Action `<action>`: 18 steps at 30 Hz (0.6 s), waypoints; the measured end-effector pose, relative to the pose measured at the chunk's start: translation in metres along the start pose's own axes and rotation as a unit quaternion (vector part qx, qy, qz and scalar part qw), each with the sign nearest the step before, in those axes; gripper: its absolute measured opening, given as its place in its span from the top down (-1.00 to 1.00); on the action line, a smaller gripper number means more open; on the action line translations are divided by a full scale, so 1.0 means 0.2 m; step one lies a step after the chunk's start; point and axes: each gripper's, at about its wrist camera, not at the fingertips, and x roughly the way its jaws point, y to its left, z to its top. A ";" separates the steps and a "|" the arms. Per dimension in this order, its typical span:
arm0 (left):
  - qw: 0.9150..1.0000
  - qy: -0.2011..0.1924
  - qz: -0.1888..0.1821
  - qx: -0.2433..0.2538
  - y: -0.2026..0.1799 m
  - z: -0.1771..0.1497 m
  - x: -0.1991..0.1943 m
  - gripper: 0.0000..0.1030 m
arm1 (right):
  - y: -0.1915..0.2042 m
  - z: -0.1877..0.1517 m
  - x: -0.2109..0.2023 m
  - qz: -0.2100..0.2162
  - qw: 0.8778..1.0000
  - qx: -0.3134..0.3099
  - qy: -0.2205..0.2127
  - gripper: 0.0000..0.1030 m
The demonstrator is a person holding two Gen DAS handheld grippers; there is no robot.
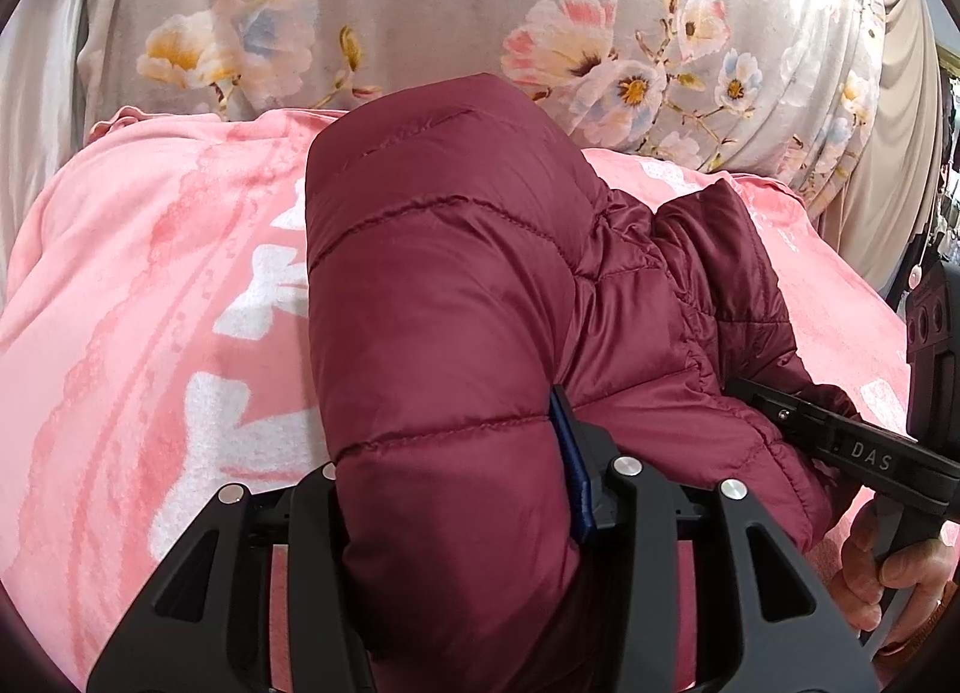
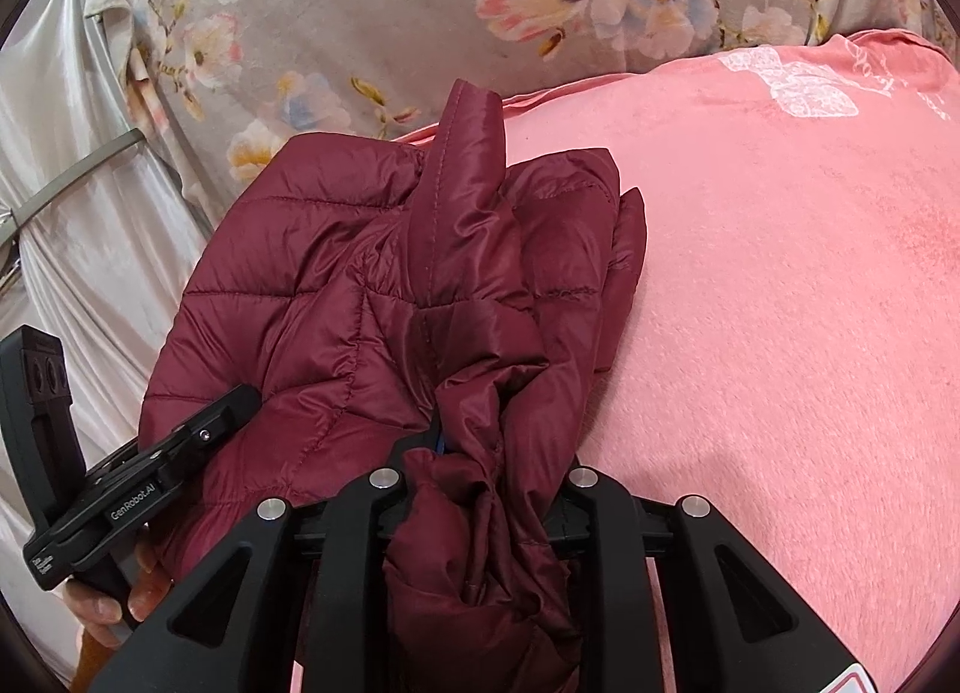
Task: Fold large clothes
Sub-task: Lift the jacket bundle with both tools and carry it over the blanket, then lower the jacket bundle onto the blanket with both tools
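Left wrist view: one maroon quilted jacket (image 1: 444,297), bunched, long axis running from the bottom centre of the frame up toward the middle, rounded end pointing at the top. Lying on one pink blanket (image 1: 150,285) with white lettering, against one grey floral cloth (image 1: 420,9) across the upper frame. Left gripper (image 1: 456,489) clamped on a thick padded fold, fabric bulging between and over its two fingers, a blue pad visible against the right-hand finger. Right gripper (image 1: 774,399) entering from the lower right of the frame, tip pressed into the jacket's right edge, closure not readable from this side; bare hand (image 1: 888,567) on its handle at the lower right edge.

Right wrist view: same jacket (image 2: 336,297) in the centre-left of the frame, one narrow flap standing up toward the top centre, quilted body spreading to the left. Right gripper (image 2: 480,483) closed on a crumpled gather of fabric at the bottom centre. Left gripper (image 2: 222,411) at the lower left, biting the jacket's left edge. Pink blanket (image 2: 780,303) filling the right half; floral cloth (image 2: 390,3) along the top; pale satin drape (image 2: 78,201) at the left edge.
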 end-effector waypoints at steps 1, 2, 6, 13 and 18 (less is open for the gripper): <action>1.000 0.000 0.000 0.000 0.00 0.00 0.01 0.19 | 0.00 0.00 0.01 0.000 1.000 0.001 0.005 0.61; 1.000 0.001 0.000 0.000 0.01 0.00 0.01 0.17 | 0.00 0.00 0.02 0.000 1.000 0.001 0.009 0.59; 1.000 0.011 -0.002 -0.016 0.05 -0.02 0.05 0.09 | -0.02 0.02 0.05 -0.002 0.999 0.008 0.031 0.43; 0.998 0.022 0.011 -0.053 0.12 -0.02 -0.02 -0.27 | -0.07 0.01 -0.13 0.010 0.999 0.023 0.036 0.17; 0.995 0.022 0.066 -0.070 0.16 0.03 -0.23 -0.33 | -0.01 0.06 -0.36 -0.022 1.000 -0.002 0.000 0.13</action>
